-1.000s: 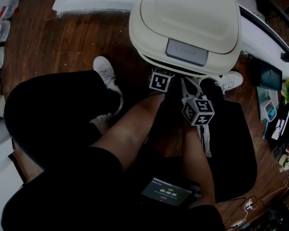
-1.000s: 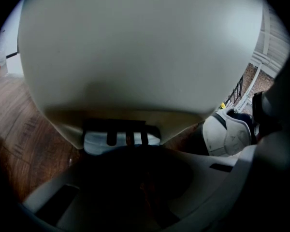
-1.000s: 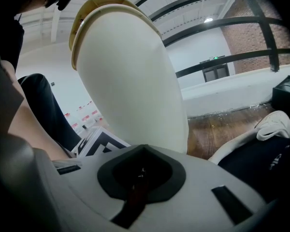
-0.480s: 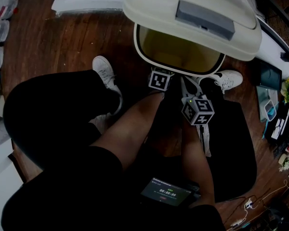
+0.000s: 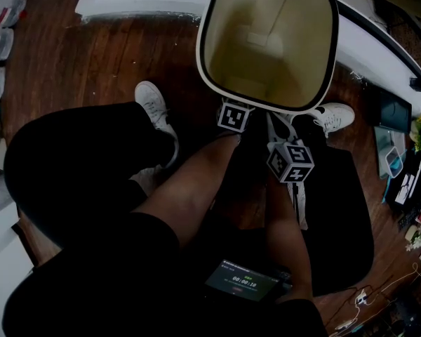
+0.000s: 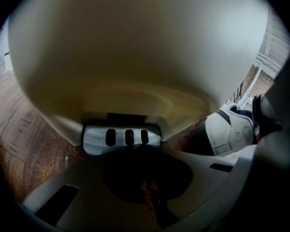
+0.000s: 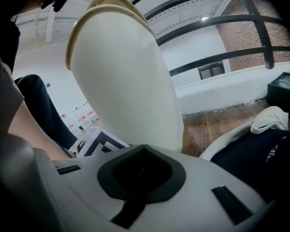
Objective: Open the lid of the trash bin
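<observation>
Both shut and empty, left tongs touching pedal, right tongs beside trash bin

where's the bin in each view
Head view: bin at top centre, open, seen from above.
Left gripper view: bin fills the upper half.
Right gripper view: bin left of centre, upright.
Shared landmark: the wood floor beside it.
</observation>
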`<state>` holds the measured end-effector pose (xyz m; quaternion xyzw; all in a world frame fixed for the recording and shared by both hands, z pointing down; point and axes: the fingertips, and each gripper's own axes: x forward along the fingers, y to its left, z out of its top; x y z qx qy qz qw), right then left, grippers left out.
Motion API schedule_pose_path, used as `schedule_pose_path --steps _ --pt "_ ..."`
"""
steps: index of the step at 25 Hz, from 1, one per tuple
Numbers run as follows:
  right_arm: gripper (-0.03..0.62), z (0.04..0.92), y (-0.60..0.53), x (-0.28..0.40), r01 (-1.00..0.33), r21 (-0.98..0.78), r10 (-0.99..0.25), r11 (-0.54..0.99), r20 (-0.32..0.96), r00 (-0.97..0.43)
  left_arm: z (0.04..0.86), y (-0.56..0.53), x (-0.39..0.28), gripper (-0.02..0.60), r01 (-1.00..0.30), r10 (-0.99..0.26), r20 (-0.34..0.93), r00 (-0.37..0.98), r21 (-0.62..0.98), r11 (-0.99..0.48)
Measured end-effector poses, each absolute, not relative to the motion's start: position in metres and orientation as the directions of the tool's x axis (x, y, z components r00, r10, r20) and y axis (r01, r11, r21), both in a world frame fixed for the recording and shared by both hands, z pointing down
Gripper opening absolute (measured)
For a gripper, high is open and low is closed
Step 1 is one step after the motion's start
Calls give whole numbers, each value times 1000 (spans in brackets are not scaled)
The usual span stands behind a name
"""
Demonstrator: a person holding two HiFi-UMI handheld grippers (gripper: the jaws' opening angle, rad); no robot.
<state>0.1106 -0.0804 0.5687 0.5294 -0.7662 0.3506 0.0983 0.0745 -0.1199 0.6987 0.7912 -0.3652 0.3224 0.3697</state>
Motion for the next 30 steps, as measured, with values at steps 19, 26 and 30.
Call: schedule_pose_path --steps 19,26,30 --pt "19 567 -79 111 -875 -443 -743 195 516 -427 700 -119 74 31 -822 -317 794 519 363 -438" --pt "20 567 -77 110 -872 -448 -738 198 518 -434 699 -119 73 31 -820 -324 793 516 348 -455" --pt "20 567 -79 110 -868 -454 -741 199 511 -437 699 -120 74 31 -821 -332 788 518 349 -452"
